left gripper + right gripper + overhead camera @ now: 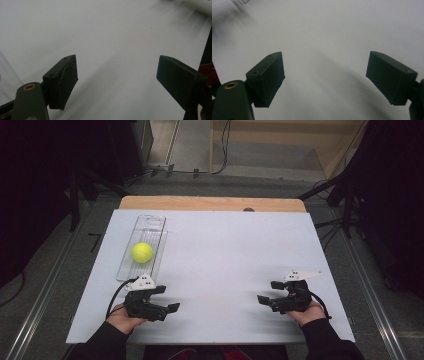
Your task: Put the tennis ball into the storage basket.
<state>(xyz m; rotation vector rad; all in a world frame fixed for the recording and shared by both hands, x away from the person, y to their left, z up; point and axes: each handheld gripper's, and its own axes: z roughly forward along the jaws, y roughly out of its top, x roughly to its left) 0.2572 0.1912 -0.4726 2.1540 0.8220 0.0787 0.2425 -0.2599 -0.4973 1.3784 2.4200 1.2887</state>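
— Where do the hands sit?
— Left hand (122, 317) and right hand (307, 312) come in low, well apart, dark sleeves behind them.
— And the grippers?
— Left gripper (167, 299) and right gripper (267, 292) point inward, jaws spread wide, nothing between them.

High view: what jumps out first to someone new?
The yellow-green ball, the one bright thing, lying in a clear plastic tray at the far left of the white table. Next, the two black grippers at the near edge, left gripper just below the tray, right gripper opposite, both open and holding nothing.
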